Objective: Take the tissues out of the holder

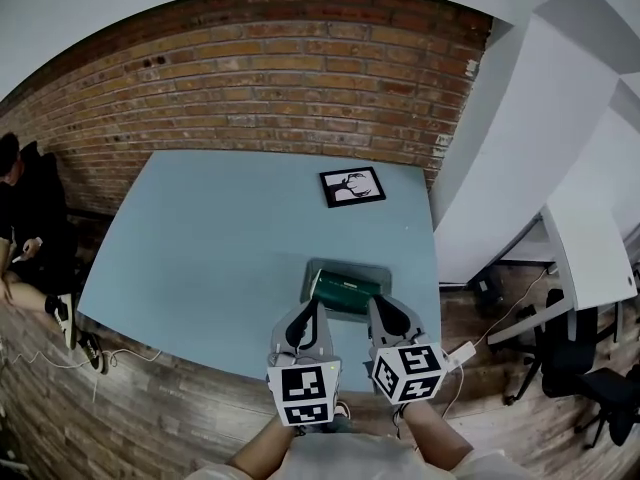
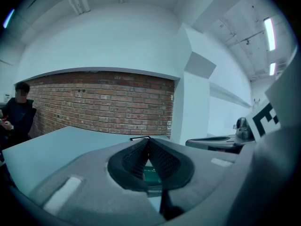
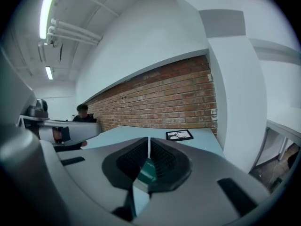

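Note:
A dark green tissue pack (image 1: 345, 289) lies in a grey holder (image 1: 348, 270) near the table's front edge. My left gripper (image 1: 305, 316) hovers just in front of the holder's left end, its jaws shut and empty. My right gripper (image 1: 388, 312) sits at the holder's right end, also shut with nothing between its pads. In the left gripper view the green pack (image 2: 151, 173) shows through the slit below the closed left gripper (image 2: 148, 140). The right gripper view has the green pack (image 3: 146, 170) under the closed right gripper (image 3: 149, 140).
The pale blue table (image 1: 220, 248) runs back to a brick wall (image 1: 260, 78). A black-framed picture (image 1: 352, 186) lies flat at the far right of the table. A person (image 1: 20, 218) sits at the left. White desks and a chair (image 1: 590, 368) stand to the right.

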`<action>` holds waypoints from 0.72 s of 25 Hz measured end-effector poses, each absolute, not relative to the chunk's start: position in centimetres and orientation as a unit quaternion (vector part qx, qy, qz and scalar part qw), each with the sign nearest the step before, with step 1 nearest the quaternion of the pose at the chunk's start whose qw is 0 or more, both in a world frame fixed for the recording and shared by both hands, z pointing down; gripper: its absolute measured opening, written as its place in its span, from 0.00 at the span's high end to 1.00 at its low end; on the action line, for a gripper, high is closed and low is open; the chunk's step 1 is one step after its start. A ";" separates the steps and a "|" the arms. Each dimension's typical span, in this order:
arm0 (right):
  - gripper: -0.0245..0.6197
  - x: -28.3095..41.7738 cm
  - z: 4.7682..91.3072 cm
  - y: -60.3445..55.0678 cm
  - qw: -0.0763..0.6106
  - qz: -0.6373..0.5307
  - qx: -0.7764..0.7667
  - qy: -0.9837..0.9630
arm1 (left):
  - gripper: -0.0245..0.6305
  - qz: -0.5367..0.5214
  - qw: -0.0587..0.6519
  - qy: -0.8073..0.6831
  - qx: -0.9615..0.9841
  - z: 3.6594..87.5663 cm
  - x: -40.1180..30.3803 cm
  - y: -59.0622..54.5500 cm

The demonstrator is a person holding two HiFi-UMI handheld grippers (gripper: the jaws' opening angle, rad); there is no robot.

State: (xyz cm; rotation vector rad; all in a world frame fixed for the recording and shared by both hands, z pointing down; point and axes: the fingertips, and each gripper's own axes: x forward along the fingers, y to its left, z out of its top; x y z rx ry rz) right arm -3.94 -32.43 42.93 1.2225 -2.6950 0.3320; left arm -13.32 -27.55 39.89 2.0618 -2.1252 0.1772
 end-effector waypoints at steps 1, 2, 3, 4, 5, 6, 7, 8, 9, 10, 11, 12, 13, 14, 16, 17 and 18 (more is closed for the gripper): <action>0.96 -4.3 43.2 -32.6 0.088 0.108 0.401 -0.905 | 0.95 0.059 0.088 -0.715 0.691 39.9 -13.4 -27.6; 0.93 -4.7 43.5 -32.9 0.094 0.107 0.392 -0.909 | 0.95 0.059 0.088 -0.717 0.689 39.9 -13.5 -27.8; 0.90 -5.0 43.7 -33.2 0.100 0.106 0.383 -0.912 | 0.95 0.059 0.088 -0.718 0.688 40.0 -13.6 -27.9; 0.88 -5.3 44.0 -33.4 0.107 0.106 0.374 -0.915 | 0.95 0.059 0.089 -0.719 0.687 40.0 -13.6 -28.0; 0.86 -5.6 44.4 -33.6 0.114 0.104 0.364 -0.918 | 0.95 0.059 0.090 -0.720 0.686 40.1 -13.6 -28.1; 0.85 -5.9 44.7 -33.7 0.123 0.102 0.354 -0.922 | 0.95 0.059 0.092 -0.721 0.684 40.2 -13.6 -28.1; 0.84 -6.2 45.1 -33.8 0.133 0.099 0.343 -0.925 | 0.95 0.059 0.093 -0.722 0.683 40.2 -13.6 -28.1; 0.82 -6.5 45.6 -33.9 0.145 0.096 0.330 -0.928 | 0.95 0.059 0.094 -0.723 0.682 40.3 -13.6 -28.2; 0.80 -6.8 46.1 -33.9 0.158 0.092 0.317 -0.931 | 0.95 0.060 0.094 -0.724 0.681 40.3 -13.7 -28.2; 0.75 -7.2 46.7 -33.9 0.171 0.089 0.304 -0.933 | 0.95 0.061 0.094 -0.725 0.679 40.4 -13.7 -28.2; 0.73 -7.5 47.2 -34.0 0.184 0.085 0.293 -0.934 | 0.95 0.061 0.094 -0.727 0.678 40.5 -13.9 -28.3; 0.71 -7.8 47.8 -34.2 0.196 0.081 0.283 -0.935 | 0.95 0.061 0.095 -0.729 0.676 40.6 -14.0 -28.3; 0.69 -8.1 48.4 -34.4 0.208 0.078 0.274 -0.936 | 0.95 0.061 0.097 -0.730 0.673 40.7 -14.2 -28.4; 0.68 -8.3 48.9 -34.7 0.219 0.073 0.265 -0.936 | 0.95 0.062 0.098 -0.732 0.671 40.8 -14.4 -28.4; 0.64 -8.7 49.9 -35.3 0.239 0.064 0.245 -0.937 | 0.95 0.062 0.099 -0.737 0.666 41.1 -14.8 -28.5; 0.62 -9.0 50.3 -35.6 0.248 0.061 0.233 -0.938 | 0.95 0.062 0.100 -0.740 0.663 41.2 -15.1 -28.5; 0.59 -9.3 50.7 -35.9 0.255 0.057 0.222 -0.939 | 0.95 0.062 0.101 -0.743 0.659 41.4 -15.4 -28.5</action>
